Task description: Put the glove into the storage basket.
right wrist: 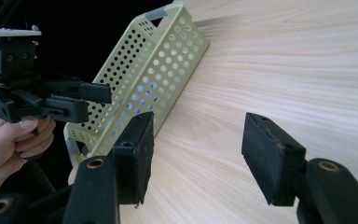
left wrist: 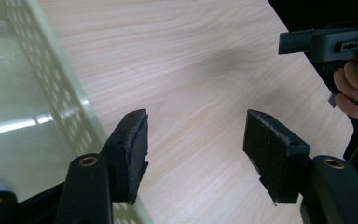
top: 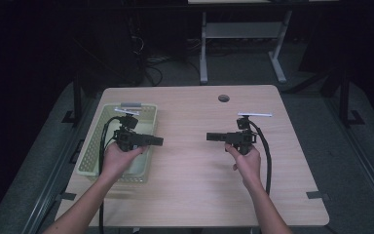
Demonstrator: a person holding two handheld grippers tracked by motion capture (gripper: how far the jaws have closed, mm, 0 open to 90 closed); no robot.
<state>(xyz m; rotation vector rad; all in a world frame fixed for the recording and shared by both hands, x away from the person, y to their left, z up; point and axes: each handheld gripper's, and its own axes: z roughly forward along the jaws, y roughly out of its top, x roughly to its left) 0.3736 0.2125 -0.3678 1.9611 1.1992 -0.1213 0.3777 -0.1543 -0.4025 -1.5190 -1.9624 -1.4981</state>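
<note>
Nothing looks begun: the left gripper [top: 158,141] hovers over the pale green basket [top: 97,127] at the table's [top: 195,195] left side, the right gripper [top: 210,137] faces it across bare wood, both with jaws apart and empty, so all the handling is left

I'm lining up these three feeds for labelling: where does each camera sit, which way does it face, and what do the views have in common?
High view: fixed above the person's side, looking forward and down on the light wooden table; both forearms, the left gripper and the right gripper show.
Left gripper view: rides the left gripper, facing across the table; its open jaws and the right gripper show.
Right gripper view: rides the right gripper, facing the pale green perforated plastic basket and the left gripper.
Shared: the table and the basket.
</note>
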